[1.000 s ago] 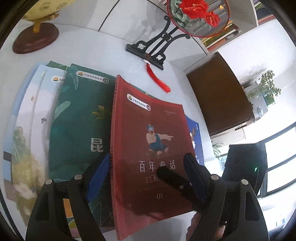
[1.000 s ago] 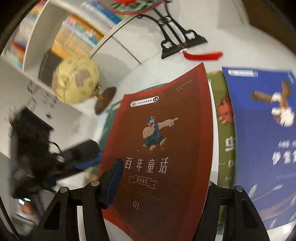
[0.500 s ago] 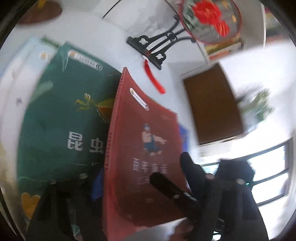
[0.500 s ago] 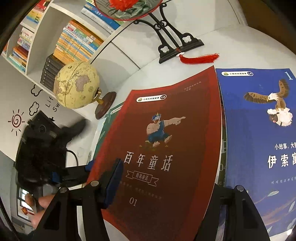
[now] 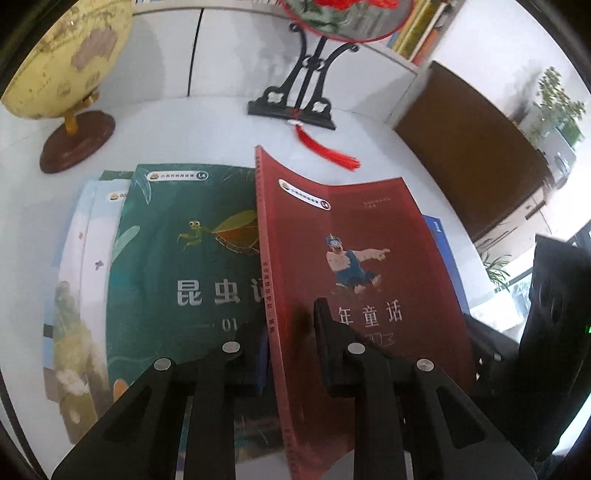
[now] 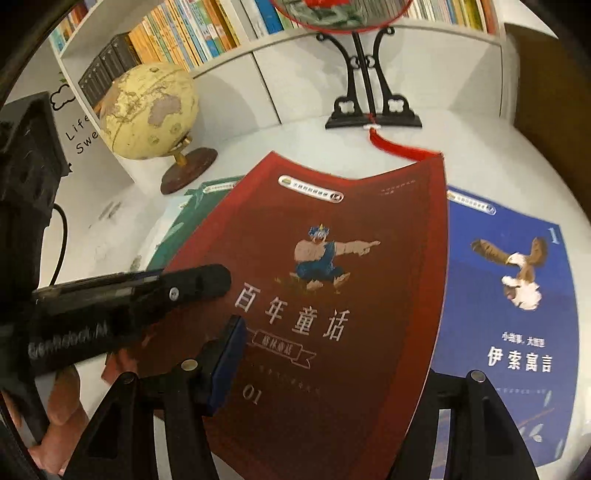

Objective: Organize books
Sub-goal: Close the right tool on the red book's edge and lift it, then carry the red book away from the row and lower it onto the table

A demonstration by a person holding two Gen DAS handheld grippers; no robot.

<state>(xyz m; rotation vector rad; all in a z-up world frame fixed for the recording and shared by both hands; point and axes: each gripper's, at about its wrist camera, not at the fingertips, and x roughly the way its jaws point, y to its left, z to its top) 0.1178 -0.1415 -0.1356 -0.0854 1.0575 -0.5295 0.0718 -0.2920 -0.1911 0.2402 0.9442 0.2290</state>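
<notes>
A red book (image 5: 369, 229) is lifted and bowed over the other books on the white table (image 5: 207, 129). My left gripper (image 5: 290, 325) is shut on its spine edge near the bottom, one finger on each side of the cover. In the right wrist view the red book (image 6: 332, 229) fills the middle. My right gripper (image 6: 332, 369) is shut on it: the blue pad (image 6: 229, 362) lies on the cover and the other finger is hidden under the right edge. The left gripper (image 6: 147, 291) comes in from the left, held by a hand (image 6: 55, 424).
A green book (image 5: 177, 266) lies flat on pale books (image 5: 81, 277) at the left, and a blue book (image 6: 509, 314) at the right. Behind stand a globe (image 6: 147, 110), a black fan stand (image 6: 373, 114) with a red tassel (image 5: 325, 147), and a bookshelf (image 6: 184, 33).
My left gripper's jaws, wide apart a second ago, have shut on the red book's spine edge. The red book stays in the right gripper and now bows more.
</notes>
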